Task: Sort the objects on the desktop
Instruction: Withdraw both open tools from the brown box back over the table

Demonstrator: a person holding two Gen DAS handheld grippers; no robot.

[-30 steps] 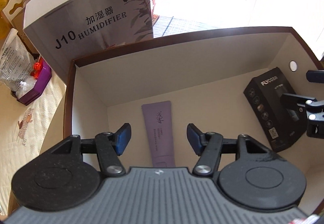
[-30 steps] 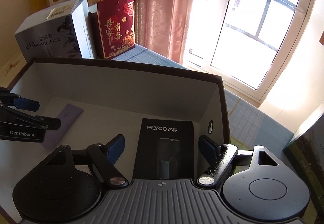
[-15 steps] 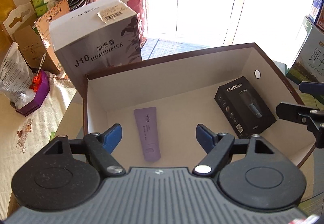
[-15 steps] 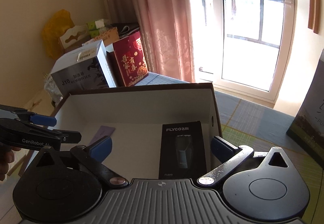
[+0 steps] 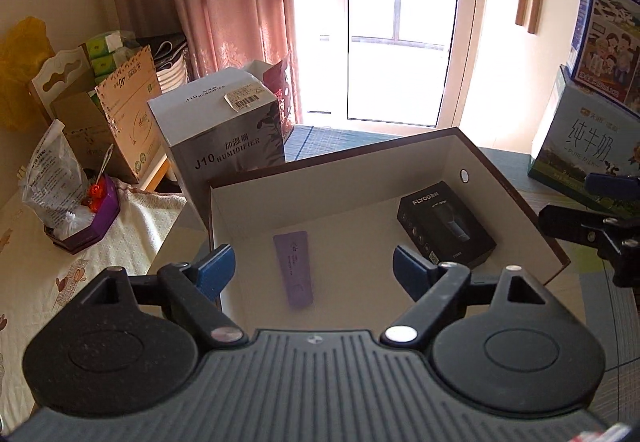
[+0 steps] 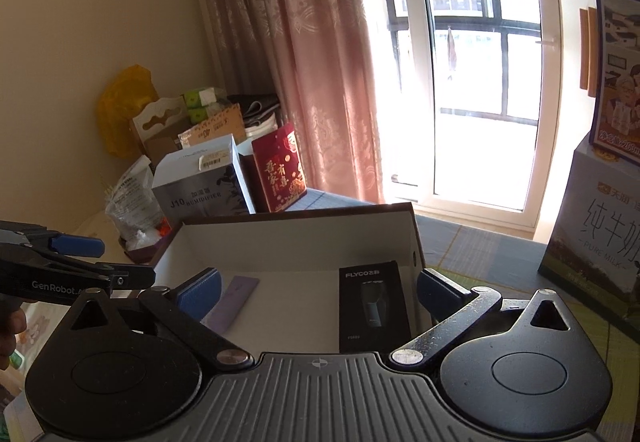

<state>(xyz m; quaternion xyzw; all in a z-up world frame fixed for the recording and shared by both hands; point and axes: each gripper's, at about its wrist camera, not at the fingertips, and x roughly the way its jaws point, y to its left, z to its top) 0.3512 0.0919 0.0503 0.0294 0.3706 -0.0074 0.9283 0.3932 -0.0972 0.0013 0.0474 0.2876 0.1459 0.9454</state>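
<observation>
Left gripper [image 5: 314,268]: jaws wide, holding nothing, above the near wall of the box [image 5: 516,202]; best lifted straight clear without brushing the rim.
Tube [image 5: 294,268]: flat, pale purple, lying on the box floor, left of middle.
Shaver package [image 5: 446,224]: black, lying flat at the box's right end, well apart from the tube.
Right gripper [image 6: 318,292]: jaws wide, empty, above the box's near edge.

Open box [image 5: 500,178] is placed on the table; tube [image 5: 294,268] is laid flat inside at left, shaver box [image 5: 444,226] inside at right, well apart. Humidifier carton [image 5: 224,130] is stood behind the box's left corner, gift bag [image 6: 278,174] just beside it. Milk cartons [image 5: 580,138] are stacked right of the box.
</observation>
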